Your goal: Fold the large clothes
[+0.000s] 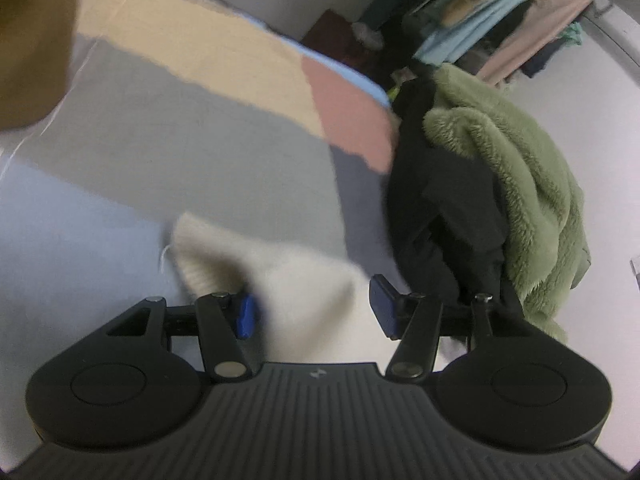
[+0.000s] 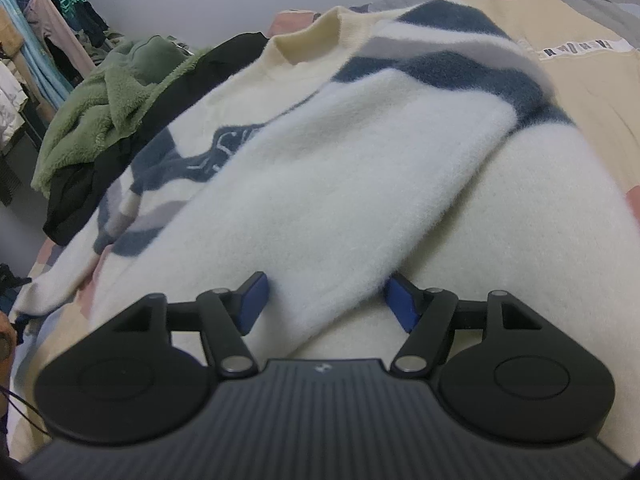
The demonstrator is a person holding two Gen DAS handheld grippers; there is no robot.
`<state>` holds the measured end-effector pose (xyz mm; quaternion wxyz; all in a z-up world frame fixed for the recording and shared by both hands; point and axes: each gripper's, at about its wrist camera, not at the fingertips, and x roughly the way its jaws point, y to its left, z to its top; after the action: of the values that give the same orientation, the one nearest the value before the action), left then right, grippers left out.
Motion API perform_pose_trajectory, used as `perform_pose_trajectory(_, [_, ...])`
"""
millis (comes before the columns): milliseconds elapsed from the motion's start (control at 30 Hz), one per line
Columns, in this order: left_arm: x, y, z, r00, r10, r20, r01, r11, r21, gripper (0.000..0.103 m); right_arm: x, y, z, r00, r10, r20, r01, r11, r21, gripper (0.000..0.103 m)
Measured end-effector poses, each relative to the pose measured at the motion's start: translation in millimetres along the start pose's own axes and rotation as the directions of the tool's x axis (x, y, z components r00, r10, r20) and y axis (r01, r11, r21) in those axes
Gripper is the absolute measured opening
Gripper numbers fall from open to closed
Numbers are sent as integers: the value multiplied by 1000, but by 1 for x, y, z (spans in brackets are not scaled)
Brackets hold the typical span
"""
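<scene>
1. Jaws of the left gripper (image 1: pixel 312 312) stand apart around a blurred fold of cream knit, with a gap showing on the right side, so no firm pinch can be read; jaws of the right gripper (image 2: pixel 326 302) stand apart too, straddling a folded-over sleeve (image 2: pixel 320 184) without pressing it.
2. Spread across the bed (image 2: pixel 592 92) lies the sweater (image 2: pixel 248 92), cream with dark blue bands, its collar at the far end and its sleeve laid diagonally over the body.
3. Judging by the fuzzy pile, it is soft, light and limp; it should drape and sag rather than hold a crease; the nap looks grippy, not slippery.
4. Best holds appear to be the ribbed cuff, hem or shoulder seam, where the knit is thicker; a pinch mid-panel would likely stretch it.
5. A green fleece (image 1: pixel 516 184) and a black garment (image 1: pixel 436 208) are heaped at the bed's left edge, clear of the fold.
</scene>
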<state>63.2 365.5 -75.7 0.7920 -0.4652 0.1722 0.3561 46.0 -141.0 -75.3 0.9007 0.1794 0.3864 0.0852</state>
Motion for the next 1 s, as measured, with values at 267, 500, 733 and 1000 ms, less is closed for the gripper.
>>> perform_pose_trajectory(267, [10,-42,-18,998,7,60,-23,964,266,10,0,1,1,1000,-2,-2,2,1000,1,67])
perform_pose_trajectory(500, [-85,-134,-46,959,-244,148,106,786,609,10,-4,3,2,1000,-7,-1,7,1000,-22,67])
perform_pose_trajectory(733, [-197,-222,-109,845,-531,62,282,541,792,10,-33,-8,6,999,-1,48,0,1000,31,66])
perform_pose_trajectory(1000, [-248,-266,-244,772,-615,-159,341,190,921,10,-75,-31,12,990,19,141,-39,989,140,67])
